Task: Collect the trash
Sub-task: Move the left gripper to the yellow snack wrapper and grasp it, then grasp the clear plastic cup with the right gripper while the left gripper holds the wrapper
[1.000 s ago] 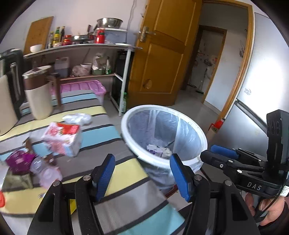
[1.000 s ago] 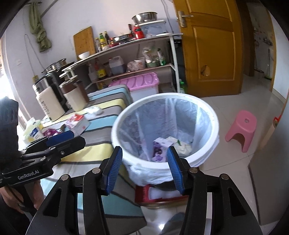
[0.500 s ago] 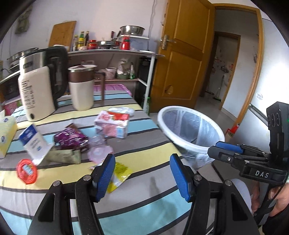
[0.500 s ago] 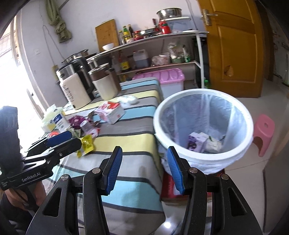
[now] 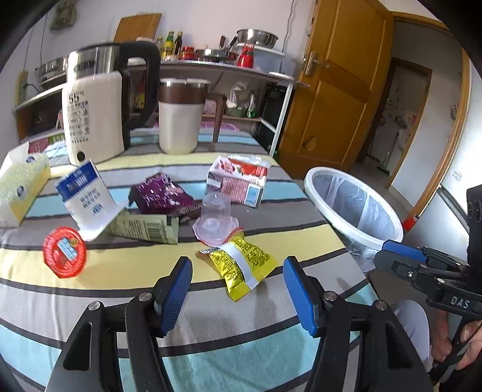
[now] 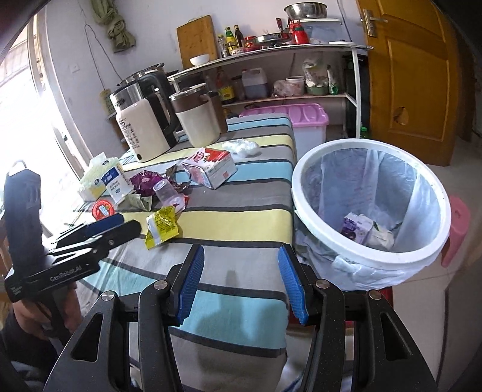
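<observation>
where wrappers litter it, the striped tablecloth (image 5: pixel 241 346) meets the bin (image 6: pixel 304 196).

A lived-in home kitchen. Open shelves (image 6: pixel 271 54) hold sauce bottles (image 6: pixel 232 39), a steel bowl (image 6: pixel 305 10) and a wooden cutting board (image 6: pixel 195 37), and an electric kettle (image 5: pixel 96 102) stands on a table with a striped cloth (image 5: pixel 211 316). A wooden door (image 5: pixel 340 84) opens onto a tiled floor.

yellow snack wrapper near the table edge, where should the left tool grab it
Probably by the near crimped end of the yellow snack wrapper, coming down from above. It lies flat on the striped cloth, apart from the clear cup, just ahead of the open left tool.
</observation>
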